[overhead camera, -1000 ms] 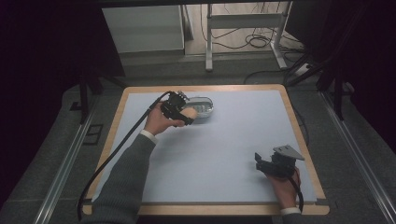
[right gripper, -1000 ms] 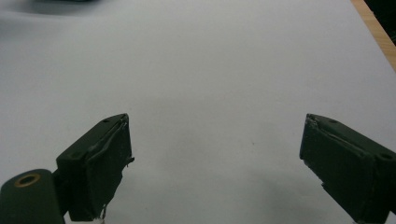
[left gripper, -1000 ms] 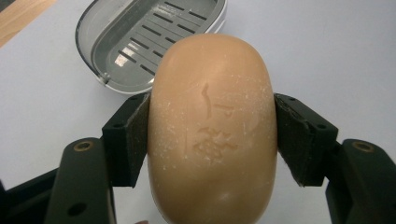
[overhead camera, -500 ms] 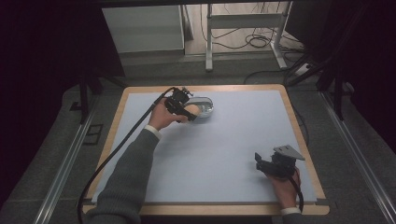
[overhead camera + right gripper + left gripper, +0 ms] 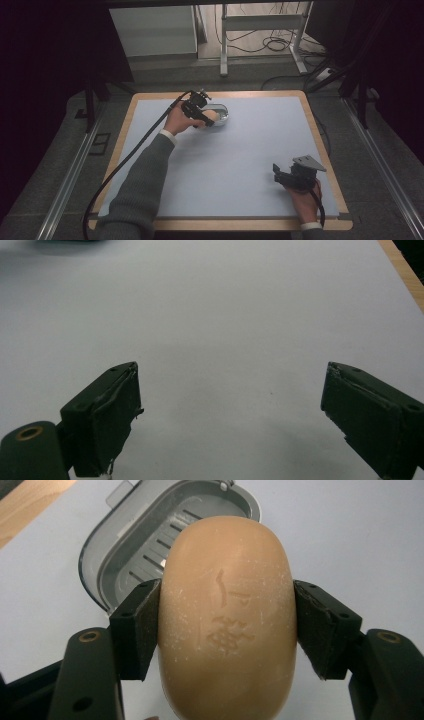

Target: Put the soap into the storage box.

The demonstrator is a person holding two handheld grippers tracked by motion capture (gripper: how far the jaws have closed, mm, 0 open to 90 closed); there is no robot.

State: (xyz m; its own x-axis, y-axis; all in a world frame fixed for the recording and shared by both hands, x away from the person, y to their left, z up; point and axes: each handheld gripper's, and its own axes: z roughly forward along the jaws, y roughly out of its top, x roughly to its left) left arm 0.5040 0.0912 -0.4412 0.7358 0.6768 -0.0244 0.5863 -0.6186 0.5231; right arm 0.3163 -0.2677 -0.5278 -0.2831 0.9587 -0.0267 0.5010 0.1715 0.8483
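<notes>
A tan oval bar of soap [image 5: 227, 615] with stamped characters is clamped between the two black jaws of my left gripper [image 5: 227, 625]. Just beyond and below it lies a grey soap dish [image 5: 130, 555] with a slotted floor. From the high view, the left gripper [image 5: 202, 116] holds the soap [image 5: 211, 116] over the near edge of the dish [image 5: 221, 113] at the back of the table. My right gripper [image 5: 280, 175] rests low at the front right, its jaws [image 5: 230, 410] spread wide over bare mat.
A pale blue mat [image 5: 240, 150] covers the wooden-edged table [image 5: 320, 130]. A black cable [image 5: 130, 155] trails from the left gripper along the sleeve. Metal rails [image 5: 65, 185] run along both sides; a desk frame and floor cables [image 5: 270, 45] lie beyond.
The left gripper with the soap has shifted slightly toward the dish. The right gripper has stayed put.
</notes>
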